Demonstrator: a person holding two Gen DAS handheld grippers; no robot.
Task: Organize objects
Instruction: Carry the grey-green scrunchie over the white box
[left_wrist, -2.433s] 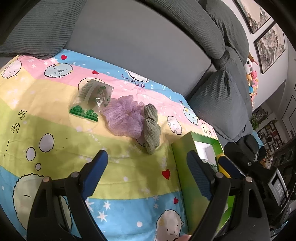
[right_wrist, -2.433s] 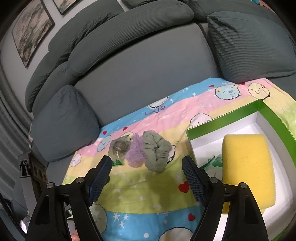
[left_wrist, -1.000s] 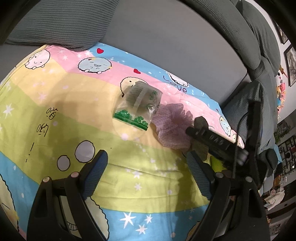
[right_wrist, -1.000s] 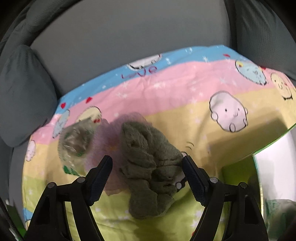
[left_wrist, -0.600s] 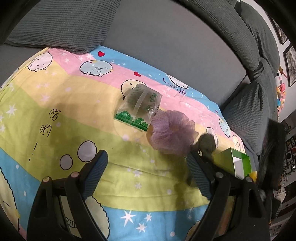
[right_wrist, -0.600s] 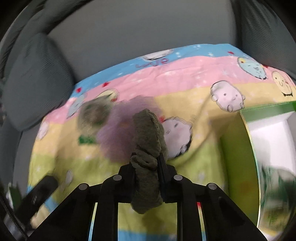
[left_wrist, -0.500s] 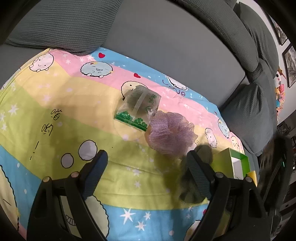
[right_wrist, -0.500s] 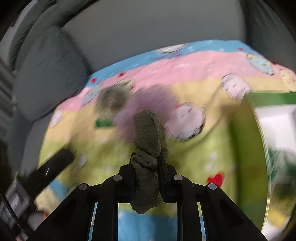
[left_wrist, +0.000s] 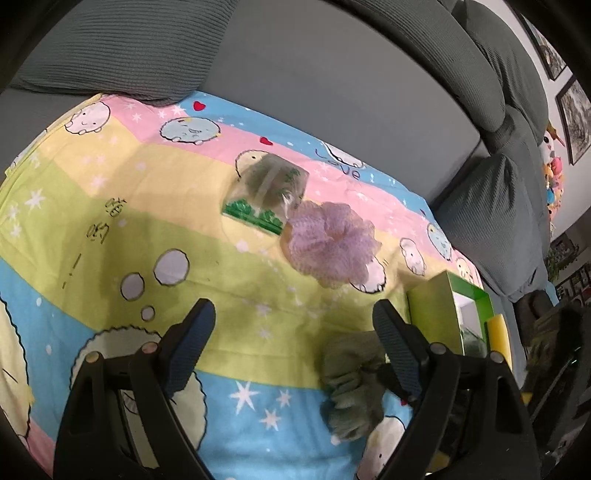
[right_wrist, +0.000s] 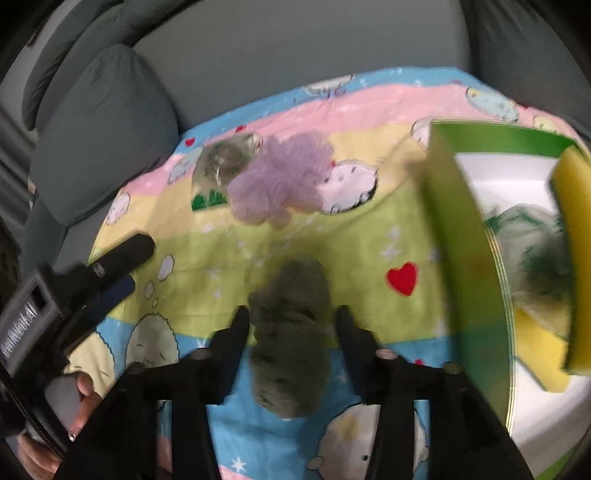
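The fuzzy grey-green cloth bundle (right_wrist: 290, 339) sits low in the middle of the right view, long way up-and-down, between the right claw (right_wrist: 290, 319), whose jaws are opening and not squeezing it. The green cardboard box (right_wrist: 465, 236) stands just right, nothing between. The left claw (left_wrist: 291, 332) hangs empty, open.

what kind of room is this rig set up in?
Most likely a home living room: a grey sofa with loose cushions, framed pictures on the wall, and a cartoon-print blanket spread over the seat as the work surface.
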